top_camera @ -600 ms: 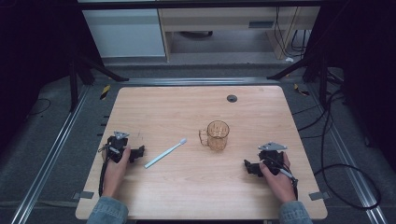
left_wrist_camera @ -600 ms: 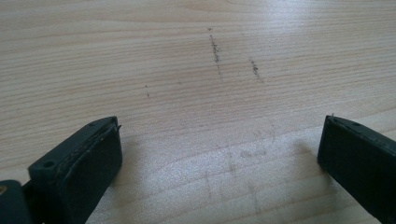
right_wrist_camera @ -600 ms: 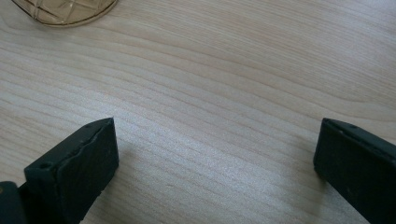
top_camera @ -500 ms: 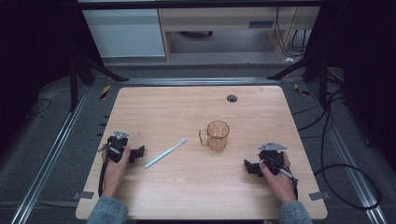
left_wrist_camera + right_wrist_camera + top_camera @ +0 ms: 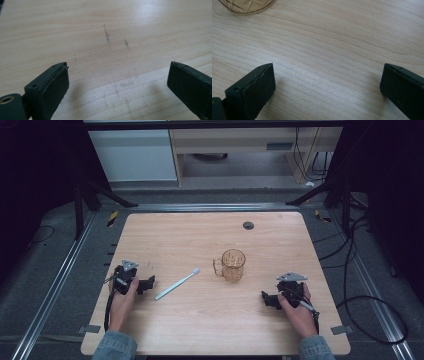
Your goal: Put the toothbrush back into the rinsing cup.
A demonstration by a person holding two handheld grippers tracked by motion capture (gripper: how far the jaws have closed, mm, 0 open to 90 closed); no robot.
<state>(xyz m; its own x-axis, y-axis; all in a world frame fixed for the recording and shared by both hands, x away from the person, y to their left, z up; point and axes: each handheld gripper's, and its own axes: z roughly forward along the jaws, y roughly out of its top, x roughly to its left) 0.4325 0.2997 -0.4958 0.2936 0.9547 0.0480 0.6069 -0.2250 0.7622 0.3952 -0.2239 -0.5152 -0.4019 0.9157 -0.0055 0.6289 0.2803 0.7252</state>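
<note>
An amber glass mug (image 5: 233,265) stands upright near the middle of the wooden table (image 5: 200,235), its handle to the left. A pale blue toothbrush (image 5: 177,283) lies flat to its left, head toward the mug. My left gripper (image 5: 148,283) rests on the table just left of the toothbrush's handle end, open, with bare wood between its jaws (image 5: 117,85). My right gripper (image 5: 265,299) sits at the right front, open and empty (image 5: 328,82). The mug's base (image 5: 247,5) shows at the top left of the right gripper view.
A small black round grommet (image 5: 248,225) is set in the table near its far edge. Cables (image 5: 365,305) trail on the floor to the right. A white cabinet (image 5: 132,155) and a shelf stand beyond the table.
</note>
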